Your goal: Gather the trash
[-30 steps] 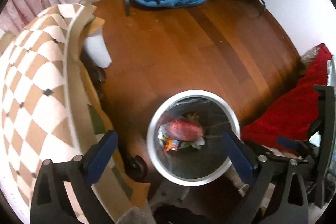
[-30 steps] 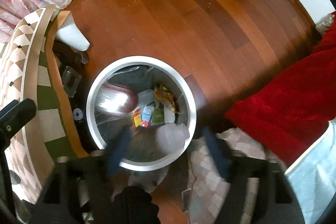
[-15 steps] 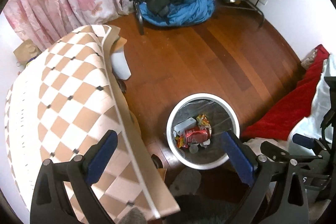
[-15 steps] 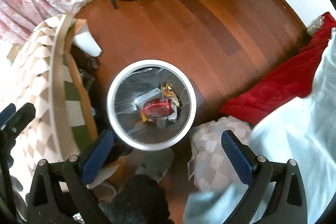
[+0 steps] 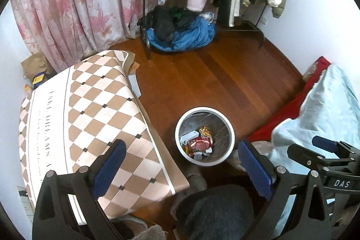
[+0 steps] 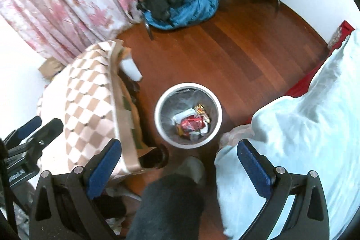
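A white round trash bin with a clear liner stands on the wooden floor. It also shows in the right wrist view. Inside lie a red crushed can, also in the right wrist view, a white carton and small wrappers. My left gripper is open and empty, high above and in front of the bin. My right gripper is open and empty, also high above the bin. The right gripper shows at the right edge of the left wrist view.
A table with a checkered cloth stands left of the bin. A bed with a light blue cover and red blanket is at the right. A blue clothes pile lies under a clothes rack. The person's dark leg is below.
Both grippers have risen well away from the bin, which now looks much smaller. The red can has settled inside the bin. Both grippers stay open.
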A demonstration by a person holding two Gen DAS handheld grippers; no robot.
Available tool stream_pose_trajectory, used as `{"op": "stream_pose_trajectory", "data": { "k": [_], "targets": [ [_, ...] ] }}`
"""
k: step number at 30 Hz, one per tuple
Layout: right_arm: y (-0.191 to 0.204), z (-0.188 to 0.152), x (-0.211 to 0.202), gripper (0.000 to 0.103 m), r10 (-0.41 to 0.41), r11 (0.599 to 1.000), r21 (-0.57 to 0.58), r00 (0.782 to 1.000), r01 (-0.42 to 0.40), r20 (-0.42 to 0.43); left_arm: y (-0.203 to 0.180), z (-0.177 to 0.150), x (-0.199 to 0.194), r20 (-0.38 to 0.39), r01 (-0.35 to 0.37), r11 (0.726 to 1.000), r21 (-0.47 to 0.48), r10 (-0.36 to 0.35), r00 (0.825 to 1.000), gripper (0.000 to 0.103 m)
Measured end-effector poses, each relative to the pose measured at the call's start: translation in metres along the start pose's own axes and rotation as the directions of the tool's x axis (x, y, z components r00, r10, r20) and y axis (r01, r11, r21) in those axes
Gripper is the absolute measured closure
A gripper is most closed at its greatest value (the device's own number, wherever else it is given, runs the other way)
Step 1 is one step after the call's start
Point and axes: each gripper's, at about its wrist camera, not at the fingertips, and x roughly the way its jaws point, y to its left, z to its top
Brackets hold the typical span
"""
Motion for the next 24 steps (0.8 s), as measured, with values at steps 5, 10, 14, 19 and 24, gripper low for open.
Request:
{"op": "stream_pose_trajectory", "data": {
  "k": [5,10,14,19,24],
  "targets": [
    [0.013,-0.016,-0.052,0.0,0.06,0.998,-0.019,0.997,-0.06,0.049,0.0,-0.006,-0.042,0.037,0.051,0.998,0.031,-0.052,0.998,0.001],
    [0.023,-0.032,-0.095,0.0,0.11,0.993,-0.046,0.99,-0.107,0.082,0.001,-0.012,-0.077,0.057,0.112,0.993,0.046,-0.115,0.992,0.001],
    [0.028,-0.041,-0.119,0.0,0.148,0.988,-0.06,0.985,-0.144,0.089,0.001,-0.016,-0.094,0.055,0.168,0.985,0.047,-0.171,0.984,0.001],
    [0.032,-0.05,-0.14,0.0,0.192,0.98,-0.065,0.977,-0.186,0.09,0.004,-0.02,-0.11,0.063,0.202,0.978,0.045,-0.205,0.977,0.001],
    [0.033,-0.056,-0.154,0.0,0.2,0.979,-0.071,0.975,-0.194,0.097,0.005,-0.024,-0.119,0.07,0.205,0.978,0.046,-0.208,0.976,0.001]
  ]
}}
